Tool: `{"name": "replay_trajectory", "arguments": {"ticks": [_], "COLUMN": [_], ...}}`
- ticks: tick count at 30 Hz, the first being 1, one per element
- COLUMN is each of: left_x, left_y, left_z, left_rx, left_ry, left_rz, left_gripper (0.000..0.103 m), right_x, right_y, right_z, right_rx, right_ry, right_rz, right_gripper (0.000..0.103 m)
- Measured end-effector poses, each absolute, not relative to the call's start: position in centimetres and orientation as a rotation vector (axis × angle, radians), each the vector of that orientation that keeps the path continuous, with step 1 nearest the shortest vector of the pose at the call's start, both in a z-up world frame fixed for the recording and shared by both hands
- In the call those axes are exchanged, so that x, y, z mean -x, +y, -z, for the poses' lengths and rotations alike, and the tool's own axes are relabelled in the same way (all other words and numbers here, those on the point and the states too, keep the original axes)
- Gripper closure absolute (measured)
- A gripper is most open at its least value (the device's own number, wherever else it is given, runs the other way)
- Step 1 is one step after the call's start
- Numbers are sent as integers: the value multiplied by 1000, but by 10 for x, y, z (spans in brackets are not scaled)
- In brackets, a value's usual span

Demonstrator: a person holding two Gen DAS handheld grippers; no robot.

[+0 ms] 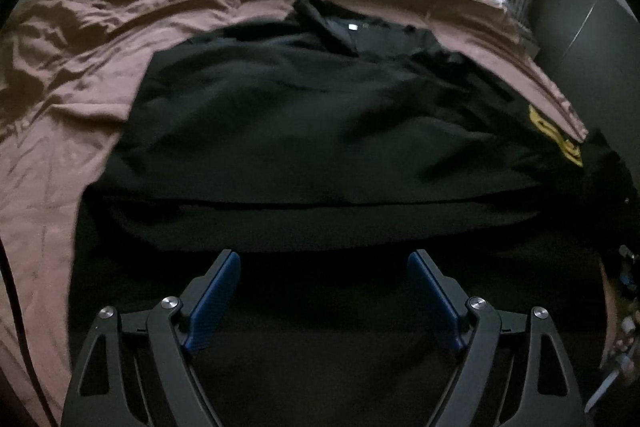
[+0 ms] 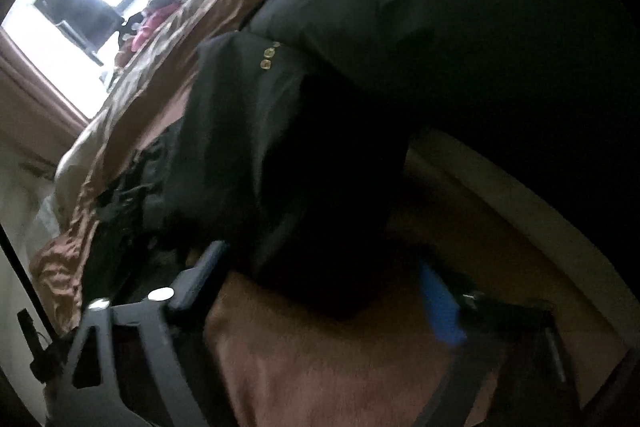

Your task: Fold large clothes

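Black garment (image 1: 320, 115) bears a yellow print (image 1: 554, 137), unreadable, blurred.

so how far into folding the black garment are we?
Done: the black garment lies spread on the brown bedsheet, collar away from the camera, one layer already lapped across its near edge.
In hand: nothing clearly gripped. The left gripper is open above the near hem; the right gripper has dark cloth between its fingers, but blur hides any pinch.
Left: the remaining folds.

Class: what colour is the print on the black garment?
Yellow print, clearest in the left wrist view.
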State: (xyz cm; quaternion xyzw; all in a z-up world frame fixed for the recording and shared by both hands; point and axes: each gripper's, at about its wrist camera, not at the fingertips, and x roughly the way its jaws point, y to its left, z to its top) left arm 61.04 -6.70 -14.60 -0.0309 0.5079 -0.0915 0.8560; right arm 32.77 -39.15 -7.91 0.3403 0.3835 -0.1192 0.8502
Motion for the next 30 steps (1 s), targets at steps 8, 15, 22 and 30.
{"name": "replay_trajectory", "arguments": {"ticks": [8,15,22,30], "left_x": [-627,-621,-602,-579], "left_y": [-77,-68,-35,33], "left_z": [179,171,147,120], "left_rx": [20,68,156,226], "left_ry": [1098,1091,1041,975], "left_rz": [175,204,198,138], "left_gripper": [14,13,13,13], "right_x": [-334,-350,-372,-377], "right_y": [-361,-293,-203,-136], "right_z": [19,-78,-164,-212], "right_rx": [-568,-410,-292,-212], "right_ry": [717,597,520,484], "right_rz": [247,126,5,-108], "right_gripper": [90,96,98,98]}}
